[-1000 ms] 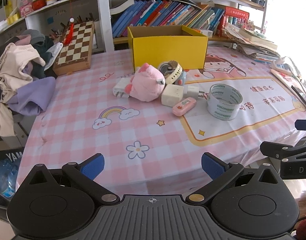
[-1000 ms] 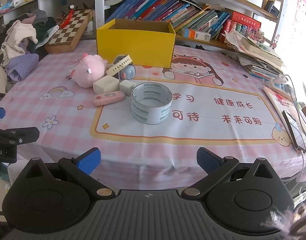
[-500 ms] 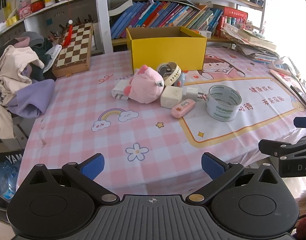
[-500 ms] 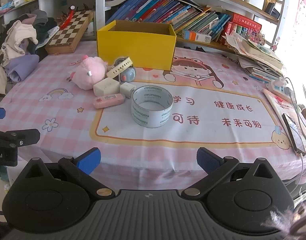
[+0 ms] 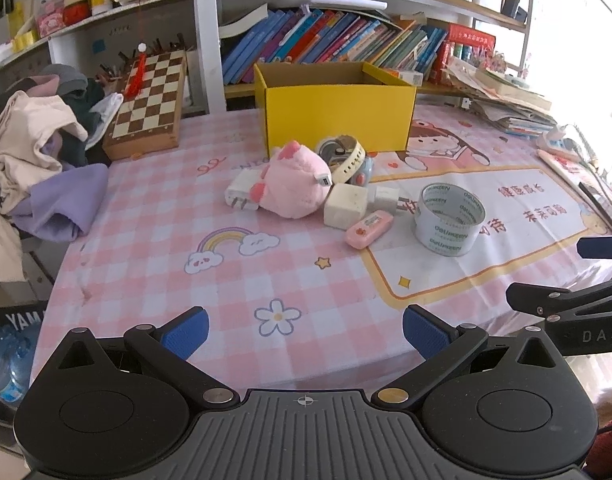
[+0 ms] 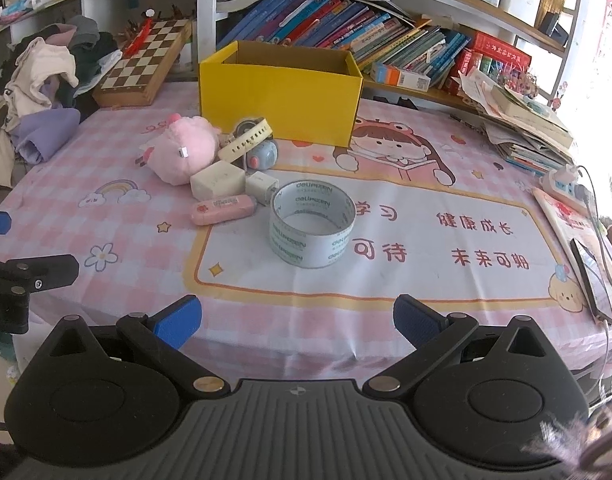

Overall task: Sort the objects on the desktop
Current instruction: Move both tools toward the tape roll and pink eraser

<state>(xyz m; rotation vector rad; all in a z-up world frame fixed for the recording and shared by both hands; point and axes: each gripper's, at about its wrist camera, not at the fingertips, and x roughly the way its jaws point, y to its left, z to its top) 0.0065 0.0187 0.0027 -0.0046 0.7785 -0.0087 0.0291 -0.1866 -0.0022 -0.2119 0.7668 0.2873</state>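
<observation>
Both the left gripper and the right gripper are hovering at the worktop edge, jaws spread wide and holding nothing. The tape roll is sitting in front of the yellow box, with the pink plush, chargers and pink eraser lying left of the roll.

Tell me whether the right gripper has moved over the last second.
Yes. The right gripper has moved forward toward the tape roll and yellow box; both appear nearer in its view, and the table edge sits closer to its open jaws.
</observation>
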